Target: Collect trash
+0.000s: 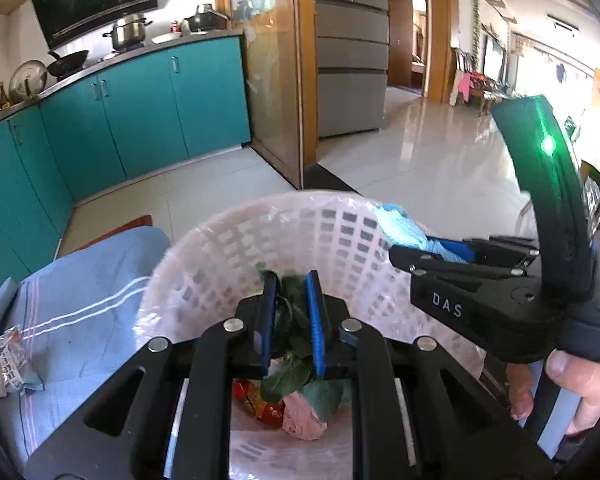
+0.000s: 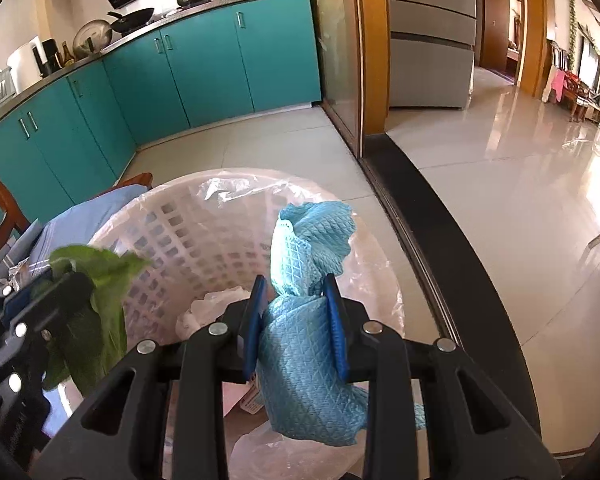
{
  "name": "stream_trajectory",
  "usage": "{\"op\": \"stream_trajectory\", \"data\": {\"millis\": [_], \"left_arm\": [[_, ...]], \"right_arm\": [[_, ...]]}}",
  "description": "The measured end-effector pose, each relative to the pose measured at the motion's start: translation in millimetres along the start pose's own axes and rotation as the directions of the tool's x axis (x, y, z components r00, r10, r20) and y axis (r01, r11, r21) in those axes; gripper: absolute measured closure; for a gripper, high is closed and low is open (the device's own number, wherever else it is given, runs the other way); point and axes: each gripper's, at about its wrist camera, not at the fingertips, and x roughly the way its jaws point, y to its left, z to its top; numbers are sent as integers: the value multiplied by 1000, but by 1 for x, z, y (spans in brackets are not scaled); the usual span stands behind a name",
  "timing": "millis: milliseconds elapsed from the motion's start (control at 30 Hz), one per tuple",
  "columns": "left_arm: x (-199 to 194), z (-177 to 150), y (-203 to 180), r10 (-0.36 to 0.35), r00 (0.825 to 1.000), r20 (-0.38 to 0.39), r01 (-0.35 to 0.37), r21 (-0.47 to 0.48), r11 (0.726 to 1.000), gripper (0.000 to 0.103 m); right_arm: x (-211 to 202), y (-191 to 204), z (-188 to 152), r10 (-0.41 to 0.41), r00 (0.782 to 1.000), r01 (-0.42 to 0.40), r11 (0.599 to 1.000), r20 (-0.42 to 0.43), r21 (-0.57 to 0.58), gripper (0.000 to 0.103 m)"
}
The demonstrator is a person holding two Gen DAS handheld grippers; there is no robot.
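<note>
basket (image 1: 228,232) mouth open, trash (image 1: 296,416) low inside

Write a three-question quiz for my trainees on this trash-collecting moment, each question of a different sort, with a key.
1. True or false: the left gripper is shut on a green vegetable leaf.
2. What does the right gripper hold? A) a red wrapper B) a light blue textured cloth C) nothing
3. Fill in: both grippers are above the white lattice ______ lined with a clear plastic bag.

Key: 1 true; 2 B; 3 wastebasket, which already holds a red wrapper and pink paper.
</note>
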Motion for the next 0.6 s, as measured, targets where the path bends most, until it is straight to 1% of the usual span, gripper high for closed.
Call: {"op": "stream_trajectory", "data": {"millis": [67,100,133,167,200,267,300,333,367,433,500,600], "left_arm": [[11,-6,-2,-19,999,-35,19,1,1000,86],[12,-8,-2,-20,999,-43,20,-7,1000,82],[14,-11,-1,-23,998,-54,23,-14,1000,78],[15,-13,0,-22,998,-60,21,-20,1000,67],[14,-14,1,-17,998,-56,16,-23,1000,60],[6,-14,5,-2,999,-38,1,-27,1000,55],[3,-14,7,5,1000,-30,-6,-31,999,52],[-2,-14,11,19,1000,-19,-19,-38,999,46],[-8,-14,16,40,999,-5,-40,-51,998,43],[-15,-14,27,67,998,4,-67,-78,995,41],[-21,-16,40,99,995,5,-98,-115,989,37],[-32,-23,64,165,986,-3,-163,-168,972,32]], "right_arm": [[1,-1,-1,-3,1000,3,1000,-8,1,73],[3,-1,-3,-5,1000,5,1000,-12,-4,73],[4,-1,-4,-8,1000,8,1000,-18,-8,73],[6,-1,-4,-10,1000,10,1000,-23,-9,73],[7,-2,-5,-12,999,12,1000,-30,-6,73],[9,-1,-4,-7,999,7,1000,-40,-4,71],[10,1,-4,0,999,0,1000,-44,-6,68],[10,3,-3,2,999,-3,1000,-43,-8,66],[9,5,-3,3,999,-3,1000,-41,-11,61],[7,12,0,6,1000,-6,1000,-27,-18,54],[3,18,3,9,1000,-10,1000,-11,-13,41],[-1,26,9,29,1000,-29,1000,12,-2,32]]}}
